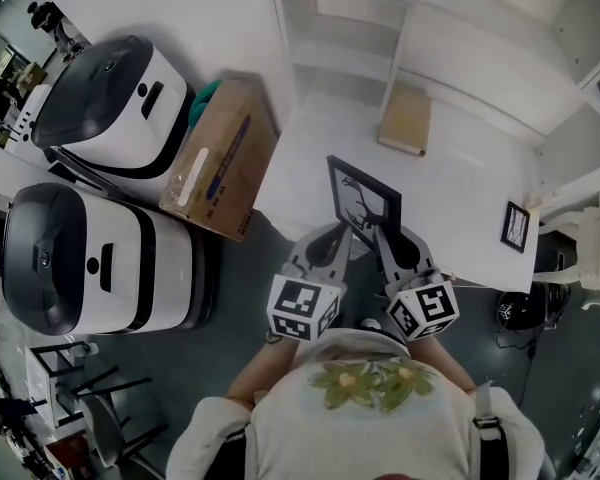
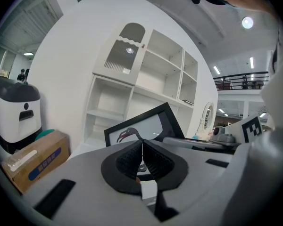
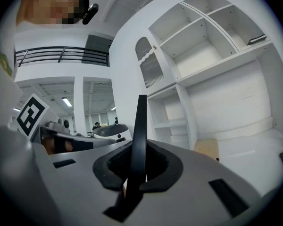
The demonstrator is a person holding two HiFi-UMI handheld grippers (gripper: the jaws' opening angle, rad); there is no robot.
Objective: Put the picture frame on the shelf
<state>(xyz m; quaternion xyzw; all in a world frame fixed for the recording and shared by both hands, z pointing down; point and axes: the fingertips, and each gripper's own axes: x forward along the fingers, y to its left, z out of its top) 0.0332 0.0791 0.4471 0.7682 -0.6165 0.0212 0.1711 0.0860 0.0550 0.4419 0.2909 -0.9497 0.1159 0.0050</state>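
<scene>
While the picture frame (image 1: 365, 200) is not yet on the shelf, we see it held up over the near edge of the white table (image 1: 460, 183), its black border around a drawing of an antlered animal, well apart from the white shelf unit (image 1: 345, 43) that stands at the table's far side. In its own view the right gripper (image 1: 385, 238) shows the frame edge-on between its pads, and the jaws are clamped narrowly on that black edge. The left gripper (image 1: 336, 236) has its jaws drawn together to a thin slit just below the frame's face; we cannot tell whether they pinch any part of it. A tan flat board (image 1: 405, 118) lies on the table near the shelf unit, and a small dark-framed picture (image 1: 515, 226) lies at the table's right edge. A cardboard box (image 1: 220, 158) leans beside two white-and-black machines (image 1: 115, 98) to the left.
</scene>
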